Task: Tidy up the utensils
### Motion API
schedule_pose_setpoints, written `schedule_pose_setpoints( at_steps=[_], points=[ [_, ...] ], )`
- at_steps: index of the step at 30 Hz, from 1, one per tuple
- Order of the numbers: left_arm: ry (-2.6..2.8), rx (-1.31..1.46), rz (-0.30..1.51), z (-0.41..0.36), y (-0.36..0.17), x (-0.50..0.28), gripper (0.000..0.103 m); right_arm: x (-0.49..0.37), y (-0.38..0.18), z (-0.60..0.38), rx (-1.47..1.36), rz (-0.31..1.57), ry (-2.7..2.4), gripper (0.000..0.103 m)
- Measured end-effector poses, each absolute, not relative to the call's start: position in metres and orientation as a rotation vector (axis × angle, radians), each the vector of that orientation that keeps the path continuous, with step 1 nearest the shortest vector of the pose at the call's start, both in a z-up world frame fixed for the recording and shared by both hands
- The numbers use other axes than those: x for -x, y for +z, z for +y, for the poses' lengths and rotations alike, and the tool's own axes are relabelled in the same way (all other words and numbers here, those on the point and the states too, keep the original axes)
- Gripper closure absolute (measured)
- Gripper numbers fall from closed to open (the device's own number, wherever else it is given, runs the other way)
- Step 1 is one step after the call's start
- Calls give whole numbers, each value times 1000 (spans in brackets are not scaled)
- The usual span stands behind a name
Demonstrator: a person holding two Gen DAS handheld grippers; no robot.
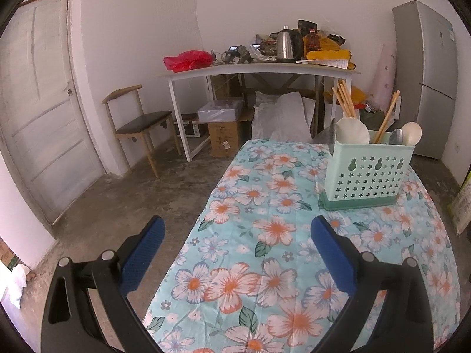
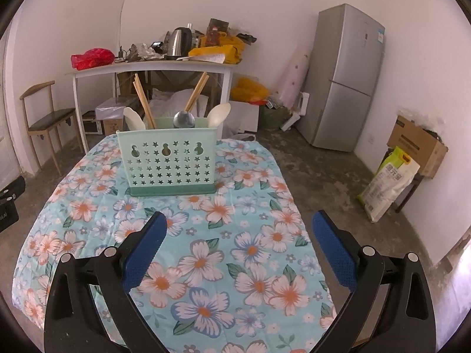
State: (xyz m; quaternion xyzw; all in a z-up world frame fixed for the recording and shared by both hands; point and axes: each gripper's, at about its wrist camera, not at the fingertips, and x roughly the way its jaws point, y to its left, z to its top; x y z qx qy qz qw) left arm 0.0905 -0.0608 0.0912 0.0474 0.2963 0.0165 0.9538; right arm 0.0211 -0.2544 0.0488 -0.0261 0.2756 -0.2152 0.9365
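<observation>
Utensil caddy [image 2: 168, 161] is standing at twelve o'clock on the floral tablecloth [image 2: 206, 250], holding light, stiff chopsticks [image 2: 144, 103] and slippery spoons [image 2: 219, 113]; we are judging handles the safest hold. Left gripper [image 1: 235, 264] and right gripper [image 2: 237, 264] are gaping empty.

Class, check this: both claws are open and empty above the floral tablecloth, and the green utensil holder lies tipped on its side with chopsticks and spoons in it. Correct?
One error. The utensil holder stands upright on the tablecloth, not tipped; the right wrist view shows it. The rest holds: chopsticks and spoons are in it, and the left claw and right claw are open and empty.
</observation>
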Motion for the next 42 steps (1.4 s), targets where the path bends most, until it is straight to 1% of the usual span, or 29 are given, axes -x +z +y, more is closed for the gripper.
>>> schedule_pose_setpoints(
  at_steps=[42],
  points=[
    [29, -88, 617, -61, 89, -89, 6, -21, 49, -253, 53, 558, -440, 8]
  ],
)
